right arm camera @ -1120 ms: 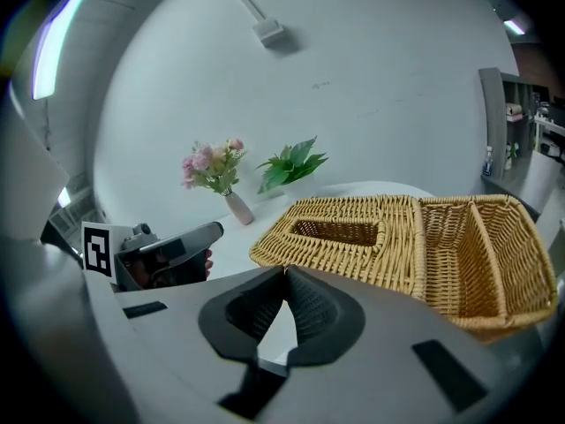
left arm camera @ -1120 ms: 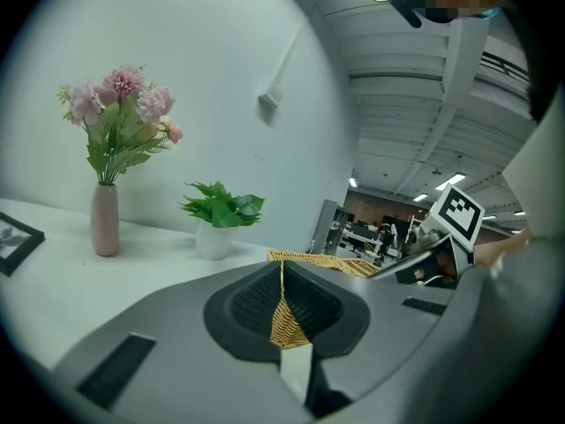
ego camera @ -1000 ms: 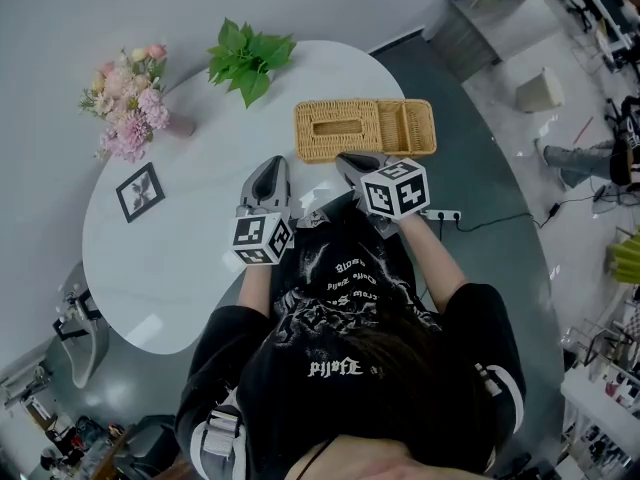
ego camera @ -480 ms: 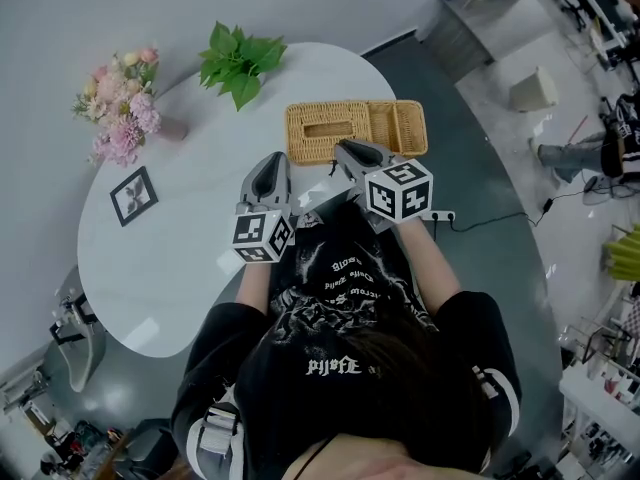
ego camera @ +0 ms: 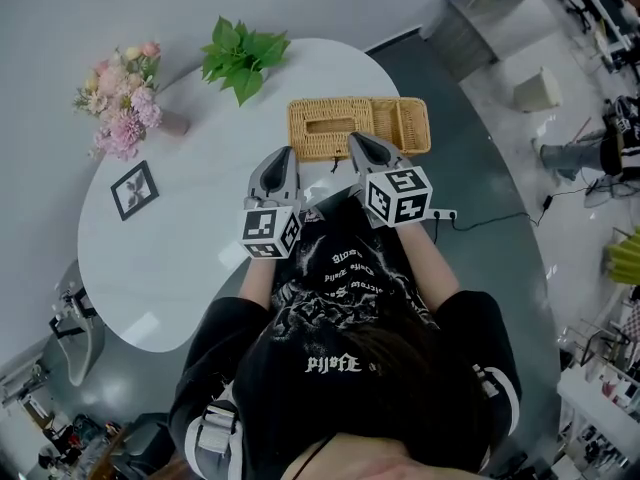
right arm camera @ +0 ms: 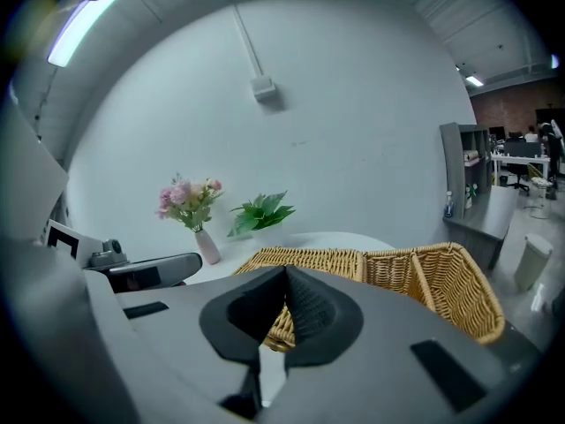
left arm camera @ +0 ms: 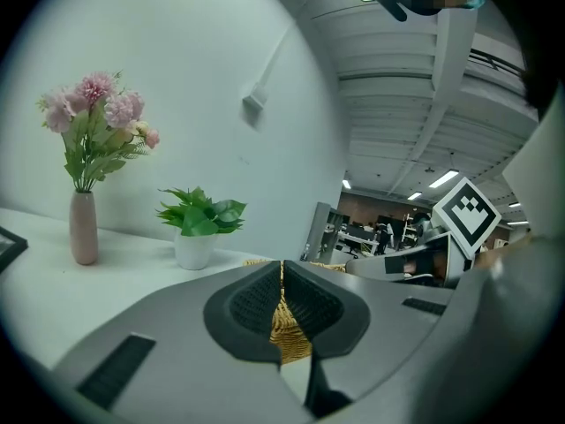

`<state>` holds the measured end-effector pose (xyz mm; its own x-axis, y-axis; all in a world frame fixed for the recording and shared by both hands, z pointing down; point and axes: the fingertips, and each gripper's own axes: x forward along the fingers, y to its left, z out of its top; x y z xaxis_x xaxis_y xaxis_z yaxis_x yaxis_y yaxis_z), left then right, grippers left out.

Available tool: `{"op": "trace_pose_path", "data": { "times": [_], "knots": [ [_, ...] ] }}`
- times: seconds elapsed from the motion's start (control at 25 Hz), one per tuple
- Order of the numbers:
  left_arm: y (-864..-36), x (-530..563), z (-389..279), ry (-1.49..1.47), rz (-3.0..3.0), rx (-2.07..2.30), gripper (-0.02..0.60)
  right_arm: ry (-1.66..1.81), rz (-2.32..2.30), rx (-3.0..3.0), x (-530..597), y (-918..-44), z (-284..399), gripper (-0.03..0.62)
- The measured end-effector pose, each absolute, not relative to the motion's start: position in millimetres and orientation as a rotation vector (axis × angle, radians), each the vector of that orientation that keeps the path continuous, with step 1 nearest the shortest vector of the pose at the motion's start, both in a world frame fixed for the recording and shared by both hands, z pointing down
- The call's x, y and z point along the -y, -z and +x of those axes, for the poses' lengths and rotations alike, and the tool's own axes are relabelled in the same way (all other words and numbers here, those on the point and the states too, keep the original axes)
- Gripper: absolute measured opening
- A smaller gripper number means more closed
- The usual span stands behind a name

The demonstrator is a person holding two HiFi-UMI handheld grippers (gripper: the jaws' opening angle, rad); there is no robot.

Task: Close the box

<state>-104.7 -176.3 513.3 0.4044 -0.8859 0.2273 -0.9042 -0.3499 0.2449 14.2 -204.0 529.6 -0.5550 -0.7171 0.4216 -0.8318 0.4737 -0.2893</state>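
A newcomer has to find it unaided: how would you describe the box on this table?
Start at the white oval table. Near its far right edge lies the wicker box, long and low. It is the only tan woven thing, with a slot in its top, unlike the pink flowers and the green potted plant to its left.

In the left gripper view, the wicker box (left arm camera: pixel 287 338) showed only as a sliver behind the left gripper (left arm camera: pixel 282 272), whose jaws met in front of it. The picture's left edge cut off a framed picture (left arm camera: pixel 7 246). The far office desks (left arm camera: pixel 371 232) were too small to make out. In the head view, the person's body (ego camera: pixel 350 338) hid the near edge of the table (ego camera: pixel 200 218).
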Motion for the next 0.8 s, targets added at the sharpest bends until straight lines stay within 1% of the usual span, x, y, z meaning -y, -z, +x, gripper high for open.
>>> {"op": "trace_pose_path", "data": {
  "times": [0.56,0.8],
  "knots": [
    [-512.7,178.7,-107.6,-0.087,2.356,1.551,0.028,-0.579,1.324,2.464,200.0,-529.3,17.7,0.025],
    [-511.4,175.1,-106.3,-0.096,2.374,1.541,0.028,-0.592,1.334,2.454,196.4,-533.9,18.2,0.025]
  ]
}}
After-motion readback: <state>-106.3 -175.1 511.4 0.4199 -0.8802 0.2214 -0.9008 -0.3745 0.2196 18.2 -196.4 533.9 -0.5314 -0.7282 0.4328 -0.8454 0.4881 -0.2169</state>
